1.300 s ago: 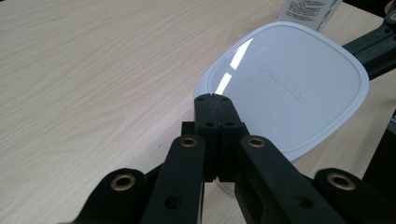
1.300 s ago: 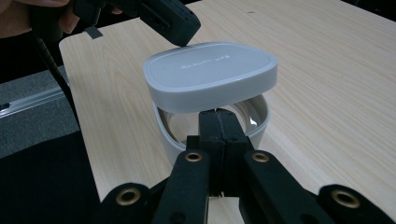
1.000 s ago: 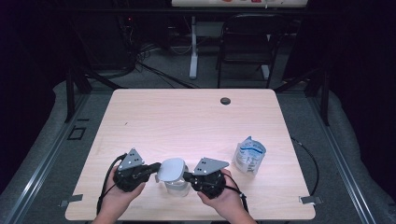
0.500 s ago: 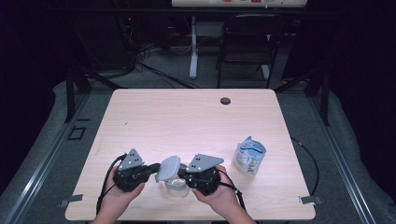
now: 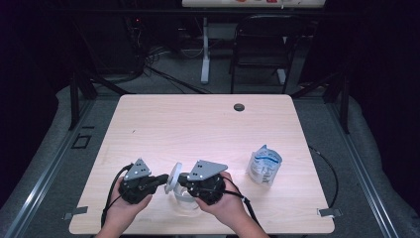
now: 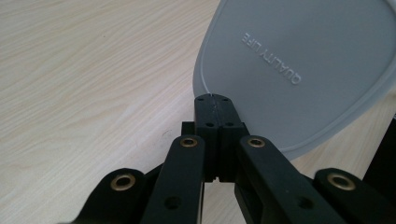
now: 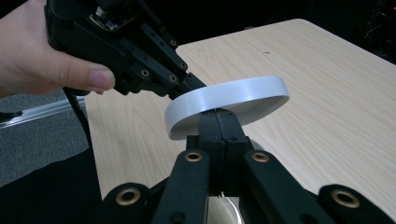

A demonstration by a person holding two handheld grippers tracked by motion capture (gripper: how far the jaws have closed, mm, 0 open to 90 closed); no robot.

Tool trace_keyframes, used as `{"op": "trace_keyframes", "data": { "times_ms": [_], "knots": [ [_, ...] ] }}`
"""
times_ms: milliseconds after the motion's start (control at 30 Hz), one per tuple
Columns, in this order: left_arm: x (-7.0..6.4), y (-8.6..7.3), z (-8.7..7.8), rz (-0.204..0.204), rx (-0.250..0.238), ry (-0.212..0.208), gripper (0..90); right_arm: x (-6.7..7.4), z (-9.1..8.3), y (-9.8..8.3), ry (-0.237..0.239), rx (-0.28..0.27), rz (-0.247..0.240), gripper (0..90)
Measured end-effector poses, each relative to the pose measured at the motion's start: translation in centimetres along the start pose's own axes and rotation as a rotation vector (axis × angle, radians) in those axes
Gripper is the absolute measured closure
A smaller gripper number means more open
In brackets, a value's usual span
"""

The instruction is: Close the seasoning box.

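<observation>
A round grey lid (image 5: 173, 177) stands tilted on edge between my two grippers near the table's front edge. My left gripper (image 5: 163, 181) is shut, with its tips pinching the lid's (image 6: 299, 60) edge; in the left gripper view (image 6: 212, 100) raised letters show on the lid. From the other side my right gripper (image 5: 182, 179) is shut on the lid's rim (image 7: 224, 95), as the right gripper view (image 7: 219, 116) shows. The left gripper (image 7: 194, 84) meets the far rim there. Below the lid sits a clear tub (image 5: 184, 201), partly hidden by the hands.
A clear pouch with blue print (image 5: 264, 166) stands on the table (image 5: 198, 129) to the right of my right hand. A dark cable hole (image 5: 239, 107) lies near the far edge. A chair (image 5: 260, 44) stands behind the table.
The lid lay flat over the tub; now it is tipped up on edge. My right gripper has risen and shifted left with it. The left gripper has stayed put.
</observation>
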State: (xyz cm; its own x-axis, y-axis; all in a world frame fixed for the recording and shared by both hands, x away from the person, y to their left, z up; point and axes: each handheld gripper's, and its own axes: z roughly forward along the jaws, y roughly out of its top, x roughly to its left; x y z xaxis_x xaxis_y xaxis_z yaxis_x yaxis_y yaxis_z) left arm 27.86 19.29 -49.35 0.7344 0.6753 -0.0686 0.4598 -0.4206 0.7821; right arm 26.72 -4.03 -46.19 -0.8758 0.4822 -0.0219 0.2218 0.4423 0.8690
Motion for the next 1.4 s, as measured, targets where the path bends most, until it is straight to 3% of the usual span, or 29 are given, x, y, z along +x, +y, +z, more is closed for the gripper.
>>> {"op": "trace_keyframes", "data": {
  "times_ms": [100, 133, 733, 1033, 1200, 1400],
  "knots": [
    [0.4, -0.1, -0.2, -0.004, 0.002, 0.000, 90.0, 0.1, 0.1, 0.3, 0.001, -0.001, -0.011, 90.0],
    [0.4, -0.1, -0.3, -0.011, -0.001, 0.018, 90.0, 0.1, 0.2, 0.4, 0.004, -0.006, -0.006, 90.0],
    [1.6, -0.7, -0.8, -0.046, -0.017, 0.005, 90.0, 0.3, 0.4, 1.3, 0.002, -0.006, -0.022, 90.0],
    [2.0, -0.9, -0.9, -0.063, -0.023, 0.013, 84.9, 0.0, -0.3, 0.8, -0.018, -0.008, -0.012, 87.6],
    [2.2, -1.0, -1.0, -0.087, -0.044, -0.007, 79.7, -0.5, -0.8, 0.3, -0.034, -0.025, 0.013, 84.8],
    [2.2, -1.0, -1.0, -0.081, -0.053, 0.008, 73.9, -0.9, -1.7, -0.5, -0.055, -0.036, 0.029, 79.7]
  ]
}}
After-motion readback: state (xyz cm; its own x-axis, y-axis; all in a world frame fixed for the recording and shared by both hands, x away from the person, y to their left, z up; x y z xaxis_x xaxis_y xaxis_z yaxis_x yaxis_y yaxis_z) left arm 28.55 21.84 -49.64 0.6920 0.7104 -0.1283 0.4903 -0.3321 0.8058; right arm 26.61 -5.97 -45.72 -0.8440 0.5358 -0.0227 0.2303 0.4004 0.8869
